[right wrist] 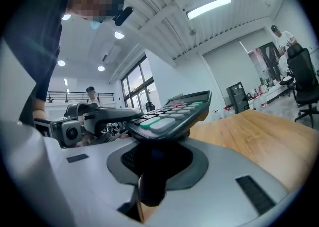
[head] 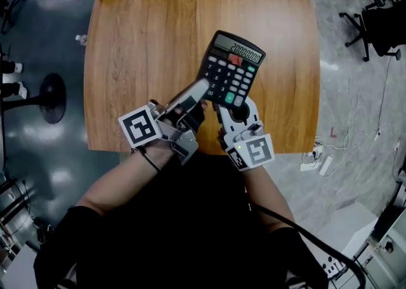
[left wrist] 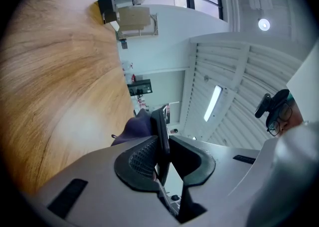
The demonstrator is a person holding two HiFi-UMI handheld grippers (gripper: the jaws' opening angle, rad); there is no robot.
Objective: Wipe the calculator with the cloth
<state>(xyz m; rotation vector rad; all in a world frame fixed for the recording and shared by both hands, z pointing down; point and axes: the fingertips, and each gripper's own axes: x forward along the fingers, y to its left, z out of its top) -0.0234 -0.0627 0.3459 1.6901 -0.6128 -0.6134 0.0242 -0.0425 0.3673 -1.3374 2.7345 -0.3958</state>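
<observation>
At the right gripper (right wrist: 158, 159): jaws closed on the lower end of the calculator (right wrist: 172, 114), under the last key row. Holds it tilted, keys upward, with the bench (head: 152, 40) below the calculator.

At the left gripper (left wrist: 164, 147): jaws pinched on a thin dark fold, seemingly the cloth (left wrist: 130, 129), with the rest bulging dark purple beside one jaw. Reaches to the lower left edge of the calculator, by the key field; touching or only just beside, hard to tell.

Judged light and stiff: a hard plastic shell, probably smooth and a little slippery between the pads, with keys yielding under pressure and a display window at the far end, likely easy to scratch. Better to keep the grip on the bare lower rim, clear of keys and display, and to press softly.

As for the cloth: soft and limp, no risk of damage. Best pinched near a fold, with a good part left free for wiping.
</observation>
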